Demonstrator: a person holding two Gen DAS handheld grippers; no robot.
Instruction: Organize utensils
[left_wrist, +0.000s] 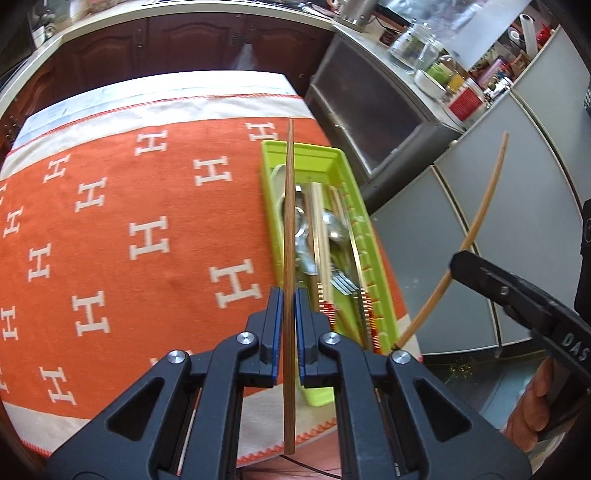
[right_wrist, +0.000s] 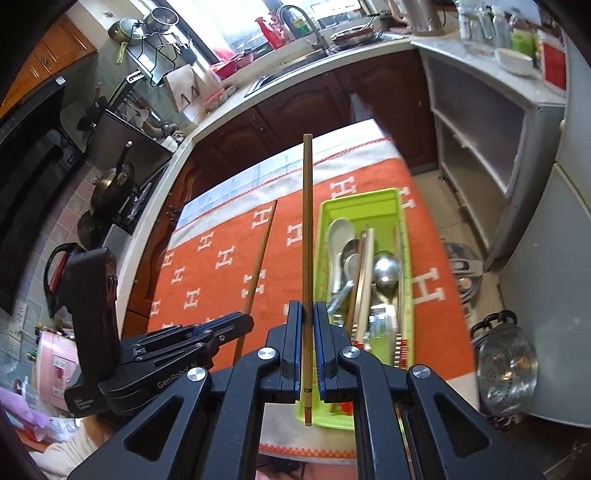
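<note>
My left gripper (left_wrist: 289, 297) is shut on a dark brown chopstick (left_wrist: 290, 206), which stands up over the left side of a lime-green utensil tray (left_wrist: 314, 153). In the right wrist view my right gripper (right_wrist: 306, 308) is shut on a paler bamboo chopstick (right_wrist: 307, 221), just left of the same tray (right_wrist: 358, 195). The tray holds a white spoon (right_wrist: 340, 230), a metal spoon (right_wrist: 386, 269), forks and several chopsticks. Each view shows the other tool: the right gripper (left_wrist: 455, 266) with its pale chopstick (left_wrist: 484, 210), and the left gripper (right_wrist: 245, 321) with its brown chopstick (right_wrist: 262, 251).
The tray lies at the right end of an orange cloth with white H marks (left_wrist: 155, 236) covering the table. Dark wooden cabinets (right_wrist: 295, 107) stand beyond it, and a grey shelf unit (right_wrist: 476, 122) to the right. A metal colander (right_wrist: 509, 365) sits on the floor. A person's hand (left_wrist: 532, 410) holds the right tool.
</note>
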